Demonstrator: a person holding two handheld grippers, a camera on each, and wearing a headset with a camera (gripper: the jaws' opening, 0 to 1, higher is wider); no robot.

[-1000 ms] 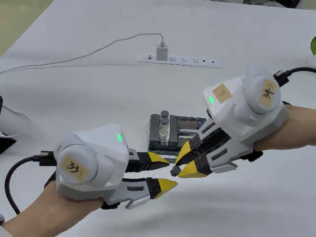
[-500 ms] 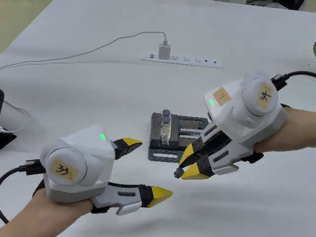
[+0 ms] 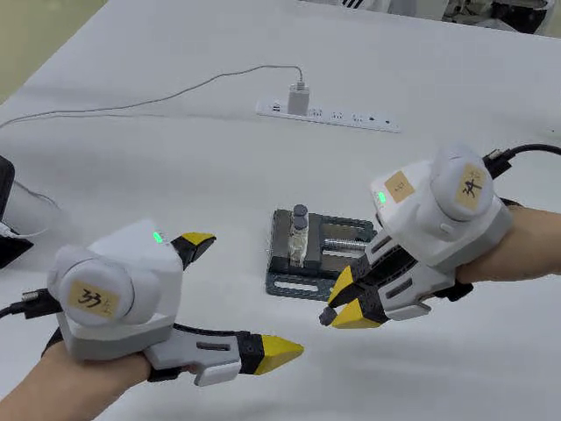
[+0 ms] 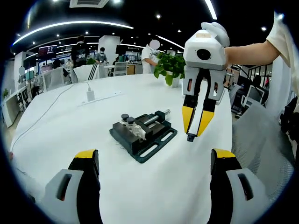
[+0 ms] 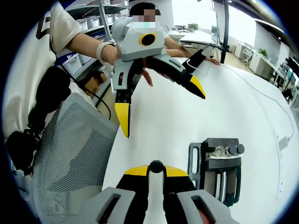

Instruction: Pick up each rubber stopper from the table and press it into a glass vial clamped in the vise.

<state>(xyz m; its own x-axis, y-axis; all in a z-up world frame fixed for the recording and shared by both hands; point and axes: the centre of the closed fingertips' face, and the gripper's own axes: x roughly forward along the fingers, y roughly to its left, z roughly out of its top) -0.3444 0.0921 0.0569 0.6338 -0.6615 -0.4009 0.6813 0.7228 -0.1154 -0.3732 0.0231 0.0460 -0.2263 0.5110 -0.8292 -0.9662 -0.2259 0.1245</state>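
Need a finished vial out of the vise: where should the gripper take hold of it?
Probably its stoppered top, coming from above: the vial stands upright and only that end rises clear of the vise, which clamps the glass sides.

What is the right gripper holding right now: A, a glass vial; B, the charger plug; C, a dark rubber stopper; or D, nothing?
C: the right gripper has its yellow tips closed on a small dark rubber stopper, off to one side of the vise.
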